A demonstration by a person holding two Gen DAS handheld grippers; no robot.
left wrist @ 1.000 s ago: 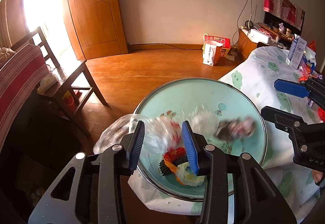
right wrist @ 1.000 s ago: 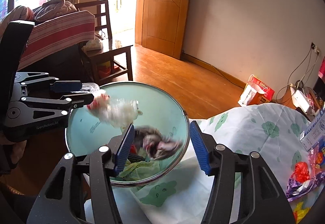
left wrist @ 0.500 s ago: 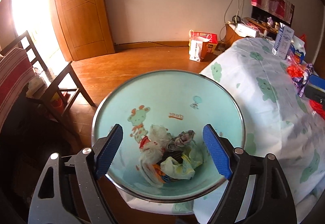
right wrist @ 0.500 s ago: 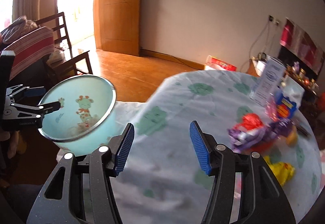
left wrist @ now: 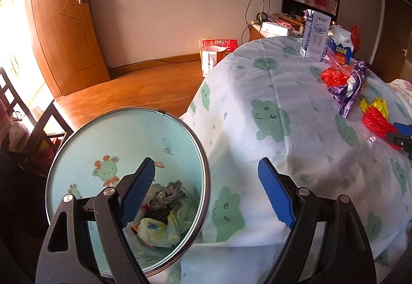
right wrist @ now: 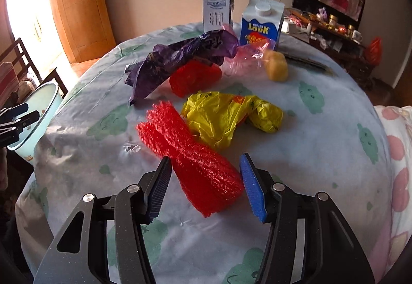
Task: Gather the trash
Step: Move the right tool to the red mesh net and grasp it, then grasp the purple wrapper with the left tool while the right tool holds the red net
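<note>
My left gripper (left wrist: pixel 206 161) stands open and empty, its left finger over the pale blue bin (left wrist: pixel 116 142) and its right finger over the table edge. Crumpled wrappers (left wrist: pixel 159 209) lie at the bin's bottom. My right gripper (right wrist: pixel 206 157) hangs over the clothed table (right wrist: pixel 322 155), jaws closing, with a red foam net (right wrist: pixel 195 163) lying between them; the pads stand close to its sides without clearly pressing. Behind the net lie a yellow bag (right wrist: pixel 226 114), a red bag (right wrist: pixel 195 75) and a purple wrapper (right wrist: pixel 180 57).
Two milk cartons (right wrist: pixel 216 10) (right wrist: pixel 260 23), pink plastic (right wrist: pixel 244 57) and a yellow lump (right wrist: pixel 276 67) sit at the table's far side. The bin (right wrist: pixel 43 101) stands off the table's left edge. A chair (left wrist: pixel 38 129) and paper bags (left wrist: pixel 213 52) are on the wooden floor.
My left jaws opened and the wrapper dropped into the bin; that gripper slid right toward the table. My right gripper swung from the bin to the table trash and now straddles the red net.
</note>
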